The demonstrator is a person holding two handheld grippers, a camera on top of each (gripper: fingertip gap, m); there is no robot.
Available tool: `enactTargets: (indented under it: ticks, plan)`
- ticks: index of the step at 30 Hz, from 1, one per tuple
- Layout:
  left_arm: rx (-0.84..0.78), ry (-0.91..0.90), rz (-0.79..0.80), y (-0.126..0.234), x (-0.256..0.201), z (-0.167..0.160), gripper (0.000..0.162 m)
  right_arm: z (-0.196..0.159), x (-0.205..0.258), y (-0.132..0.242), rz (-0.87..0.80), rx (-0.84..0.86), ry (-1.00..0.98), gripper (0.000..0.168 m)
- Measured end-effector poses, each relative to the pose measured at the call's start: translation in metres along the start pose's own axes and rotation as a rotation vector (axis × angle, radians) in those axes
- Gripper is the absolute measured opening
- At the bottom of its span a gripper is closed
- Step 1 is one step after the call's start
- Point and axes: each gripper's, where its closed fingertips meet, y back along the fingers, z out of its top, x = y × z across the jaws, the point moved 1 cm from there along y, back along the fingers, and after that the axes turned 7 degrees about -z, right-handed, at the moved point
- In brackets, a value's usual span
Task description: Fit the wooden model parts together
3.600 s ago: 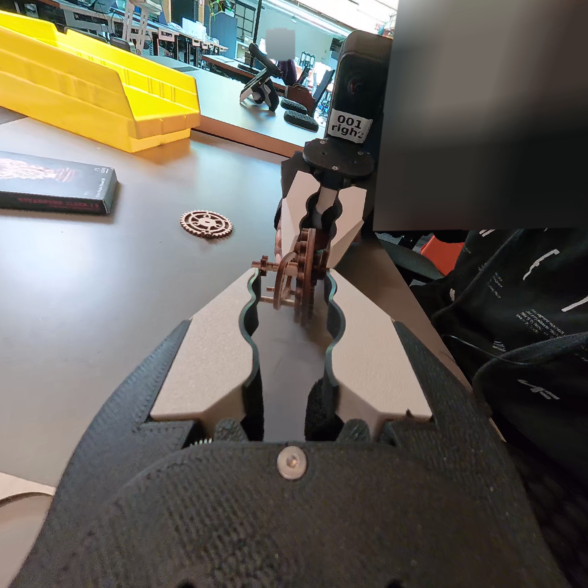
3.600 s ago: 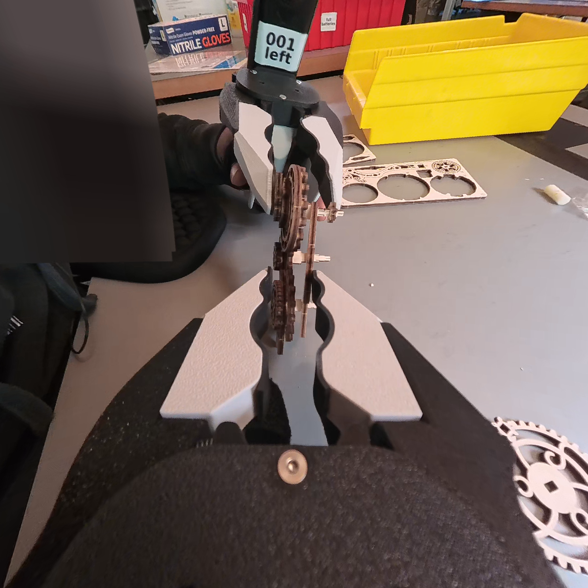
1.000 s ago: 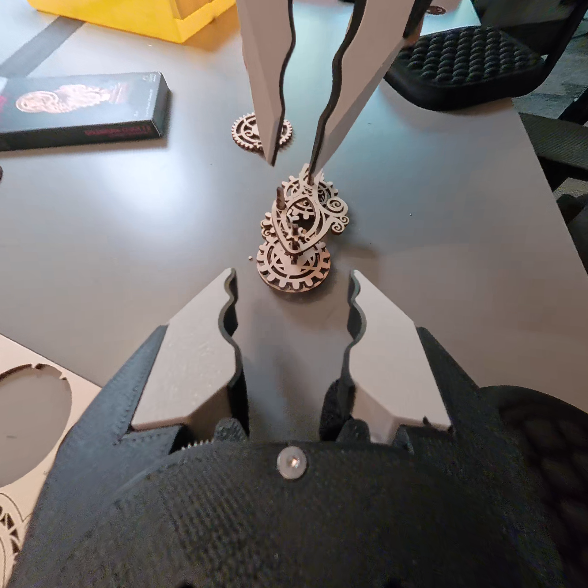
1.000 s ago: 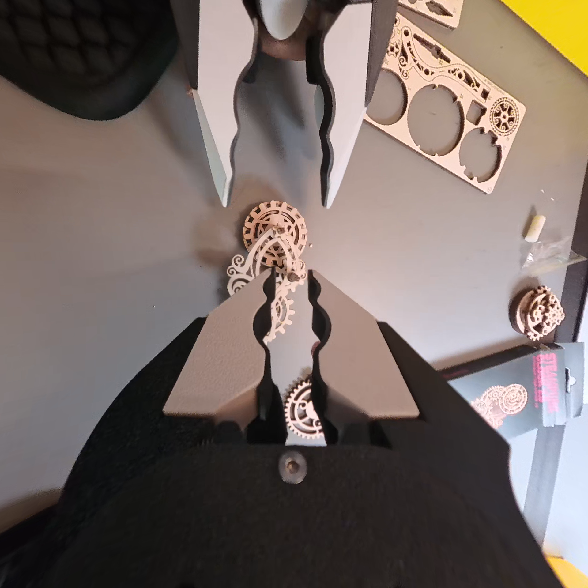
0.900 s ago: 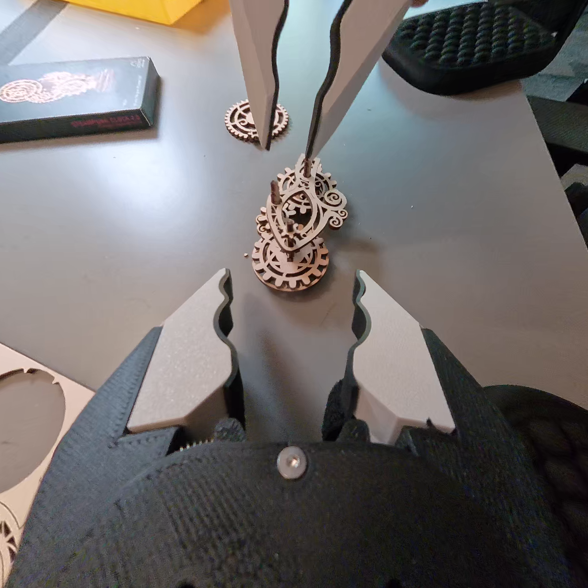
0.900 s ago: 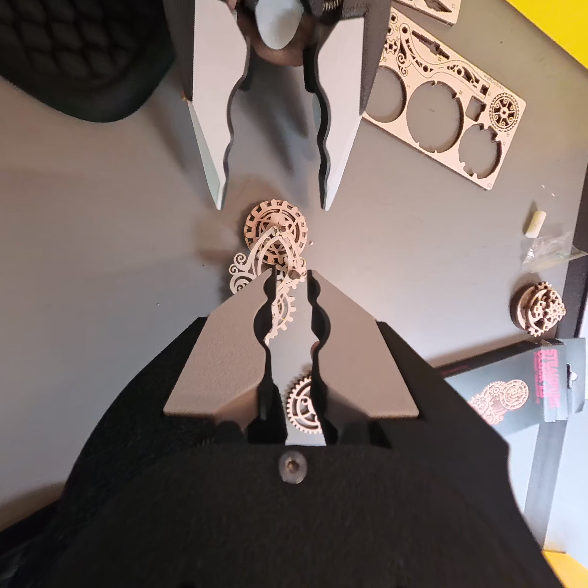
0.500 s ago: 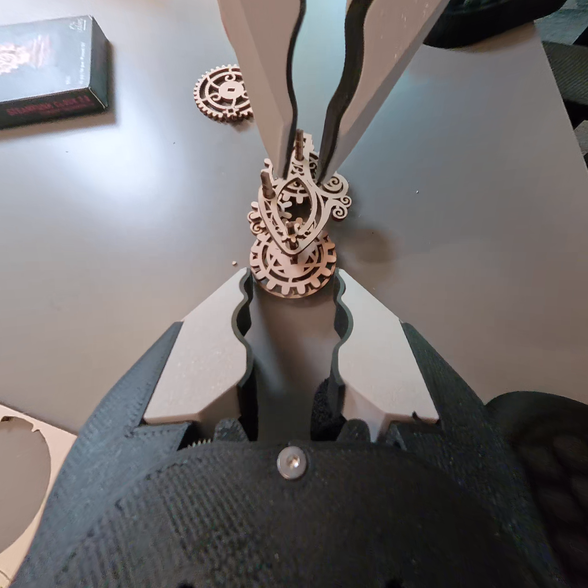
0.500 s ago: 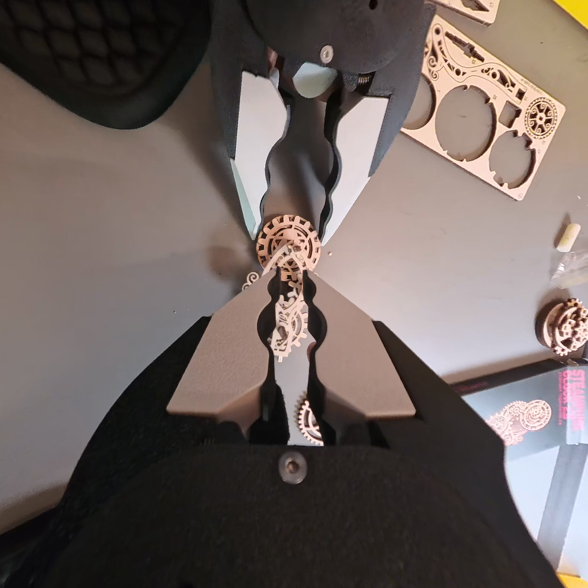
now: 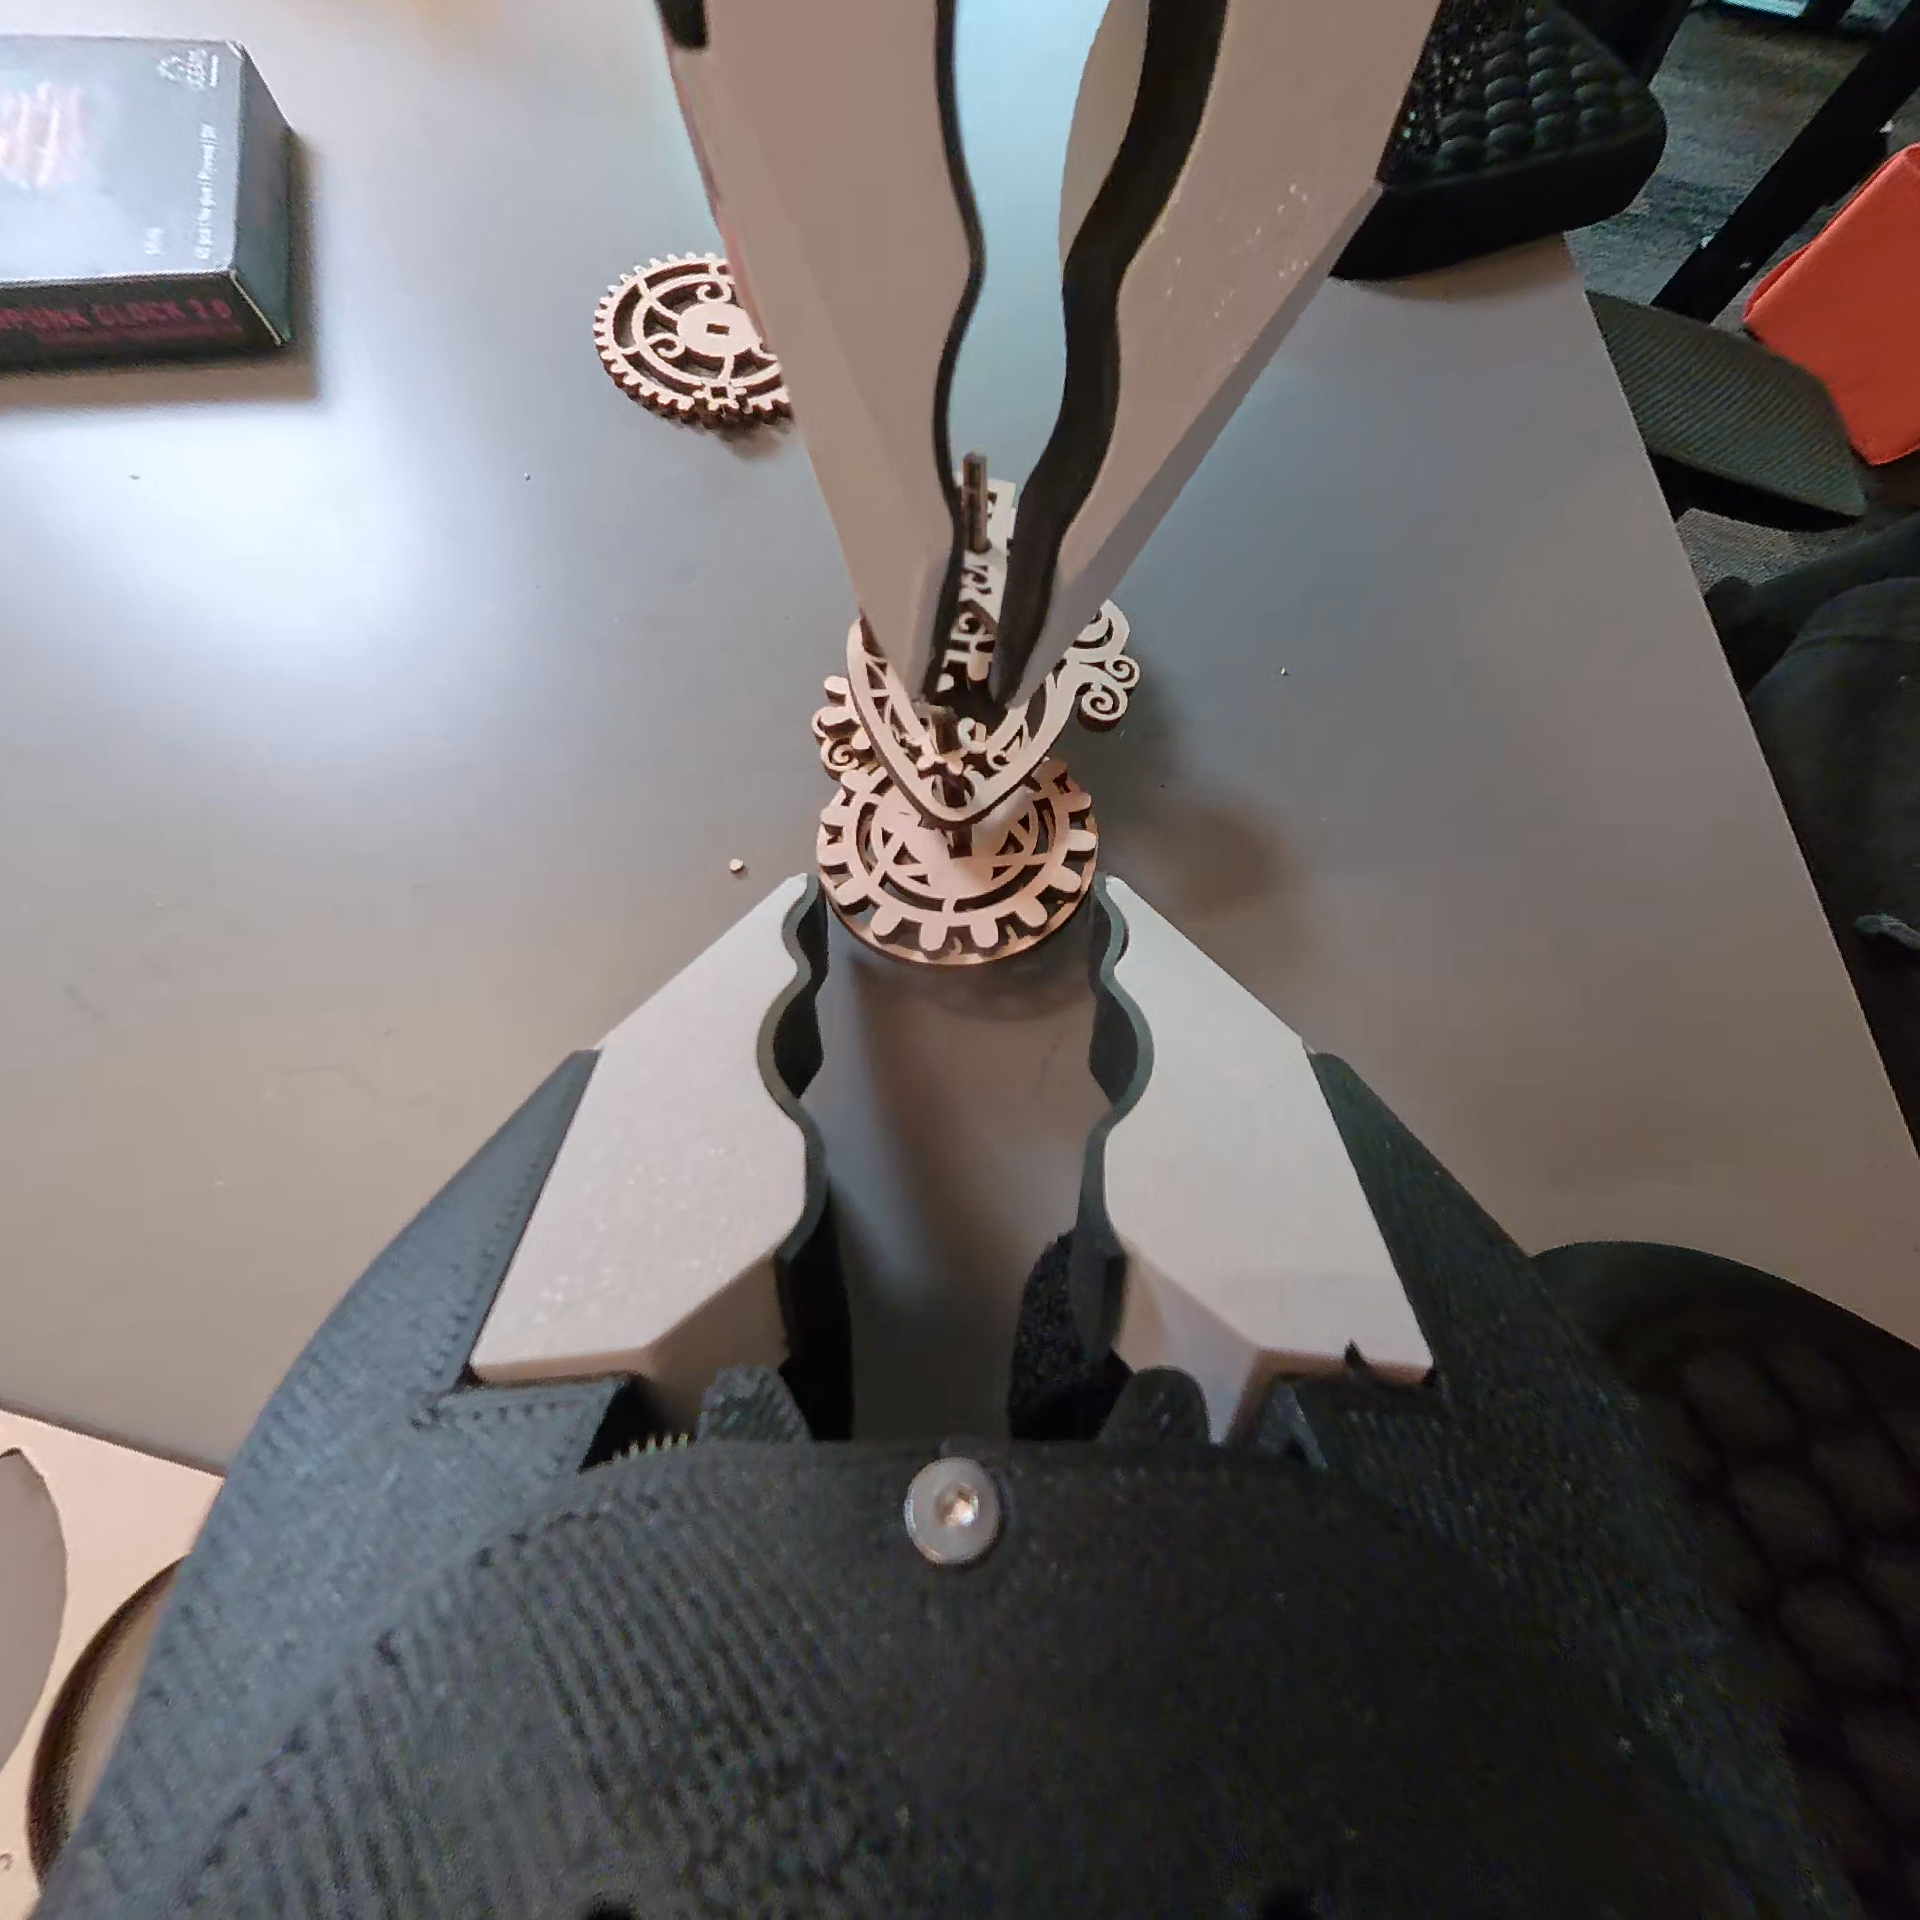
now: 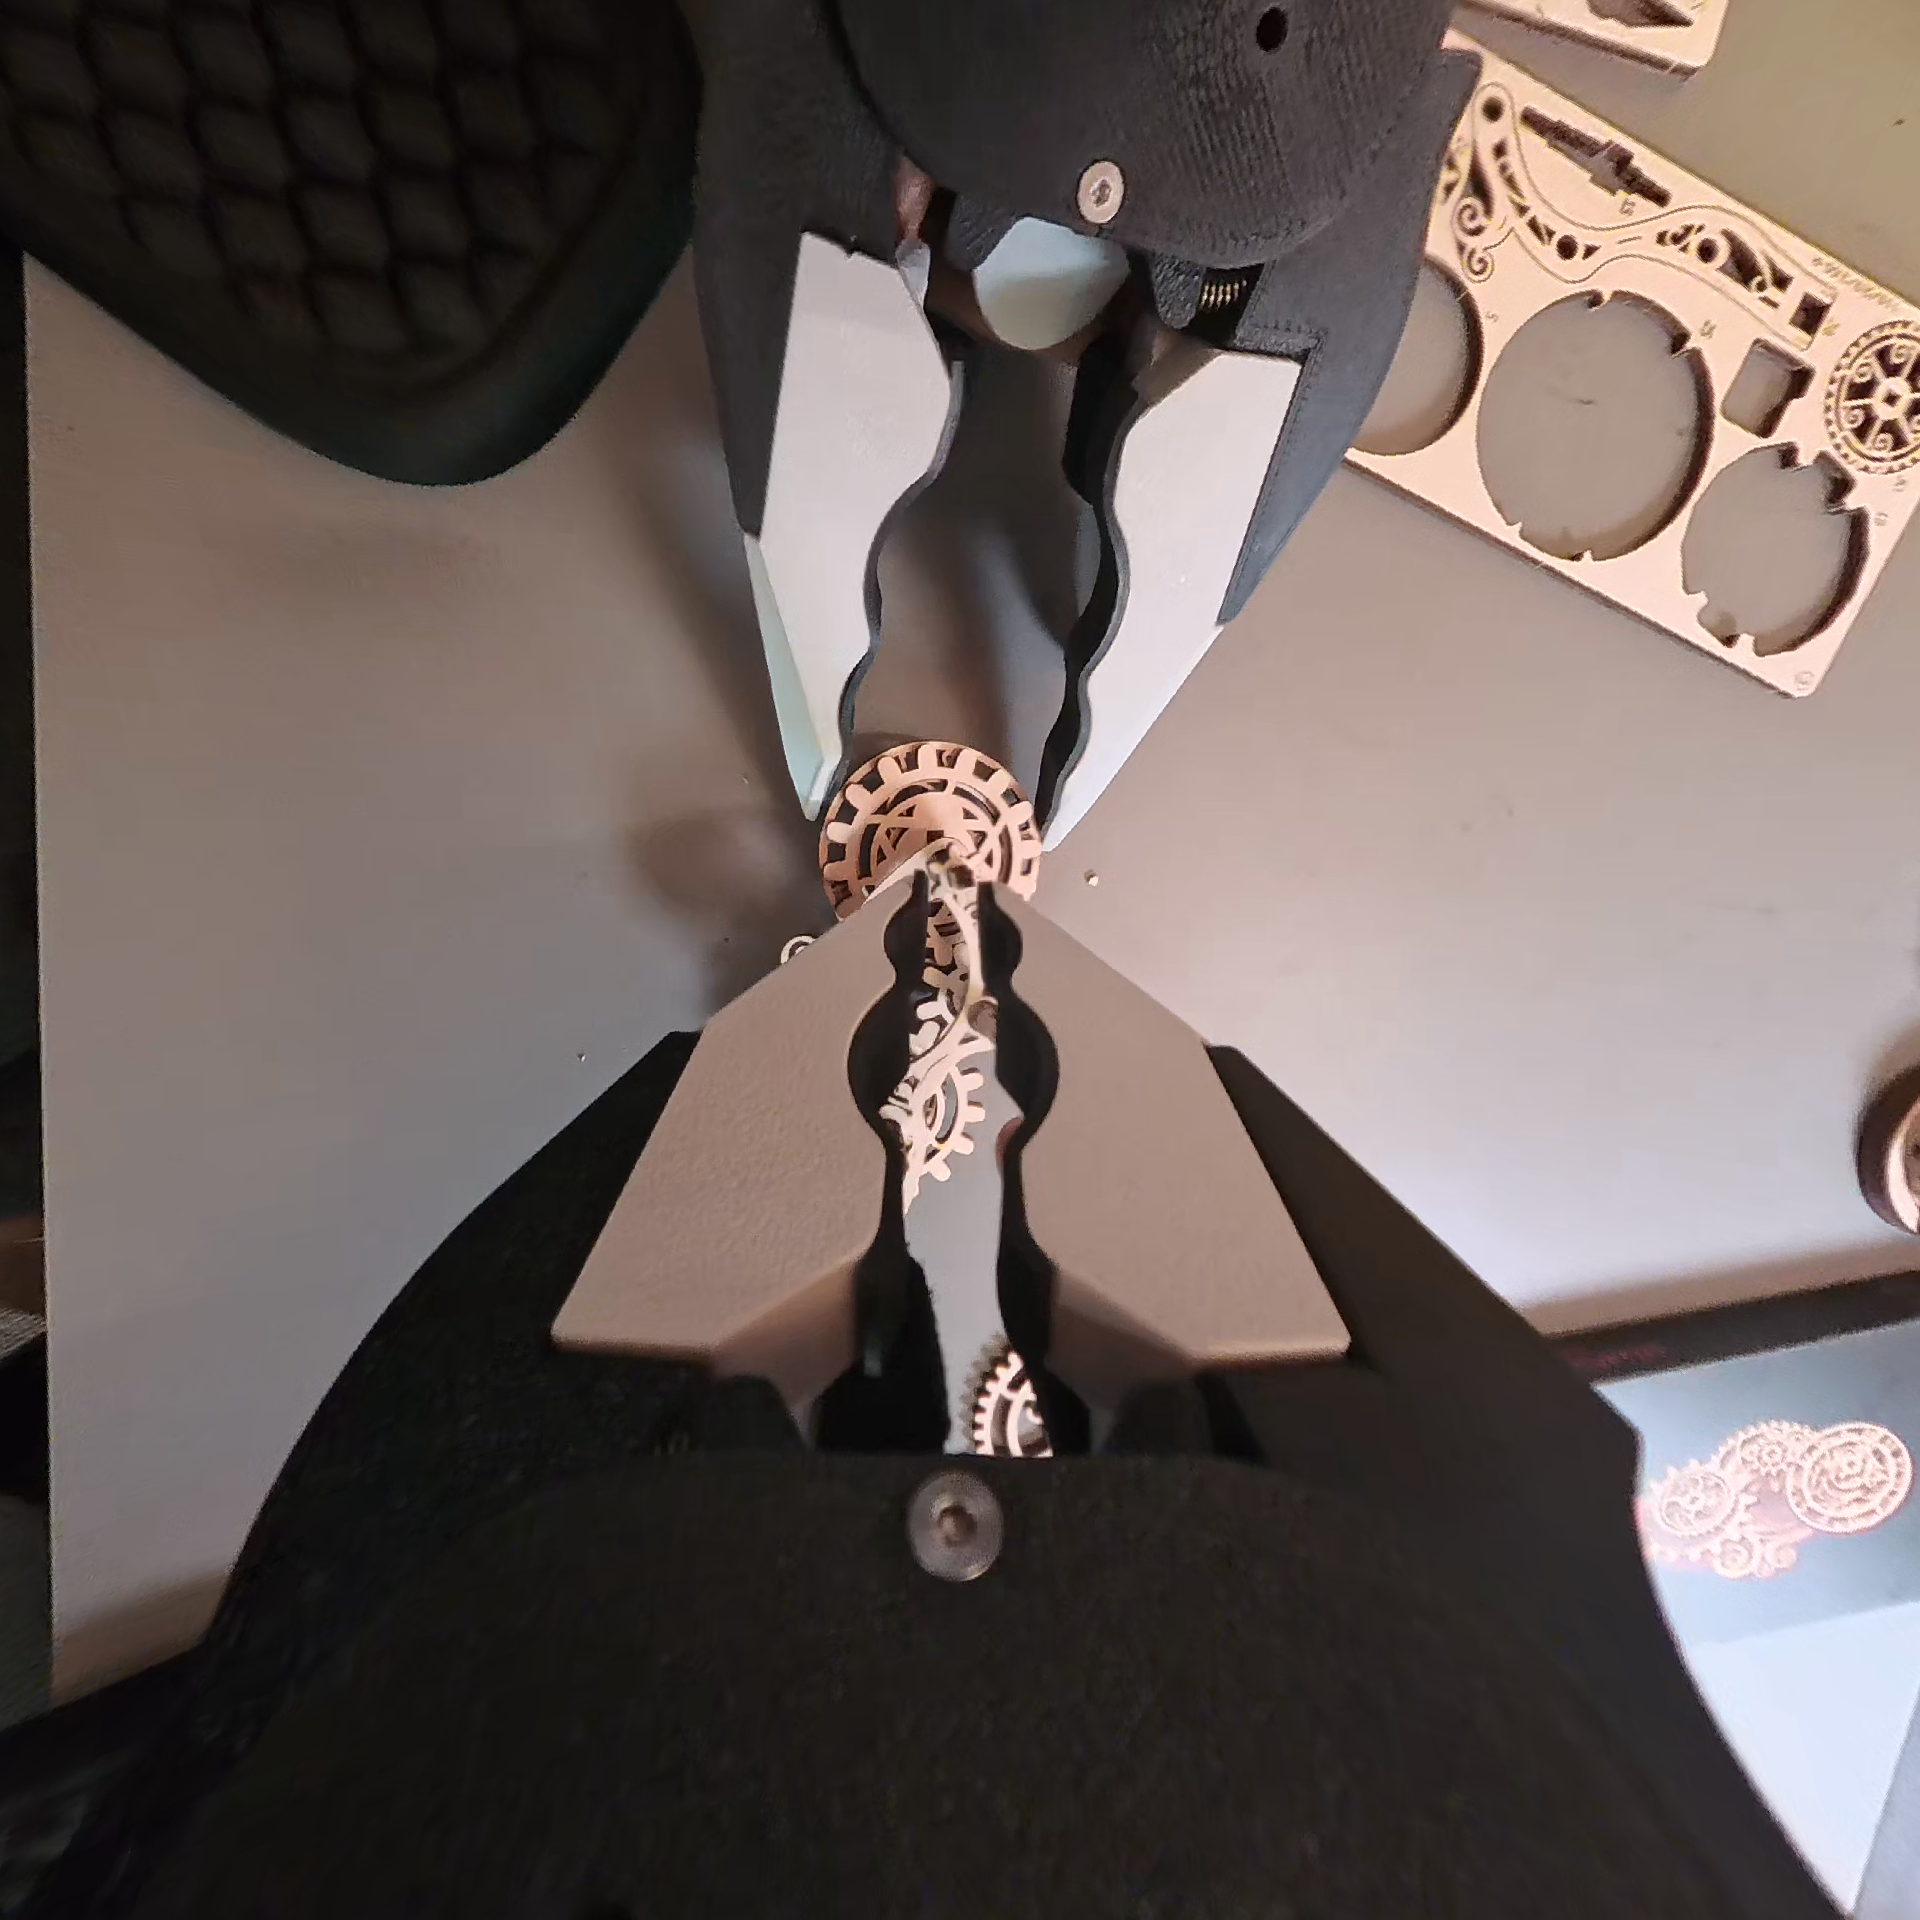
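Note:
A wooden model stands on the grey table: a round gear at the base, with an ornate scrolled frame and thin pegs above it. My left gripper is open, its fingertips close on either side of the gear. It shows from above in the right wrist view, flanking the gear. My right gripper is shut on the ornate frame. In the left wrist view it comes down from the top and pinches the frame.
A loose wooden gear lies behind the model, next to a black box. A punched-out wooden sheet lies at the right. Black mesh chair parts sit by the table's far edge, and a small wooden assembly is at the right edge. Across from one pair of fingers to the other is roughly 4 cm. The small wooden assembly is about equally far from each gripper, around 25 cm.
My left gripper moved forward and narrowed until its tips flank the gear. My right gripper came down lower and closed on the ornate frame.

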Motion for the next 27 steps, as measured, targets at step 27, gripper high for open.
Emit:
enactTargets:
  ticks: [27]
  plan:
    - [0.056, -0.087, 0.042, -0.003, 0.000, -0.006, 0.049, 0.000, 0.007, -0.015, 0.038, 0.249, 0.235, 0.005]
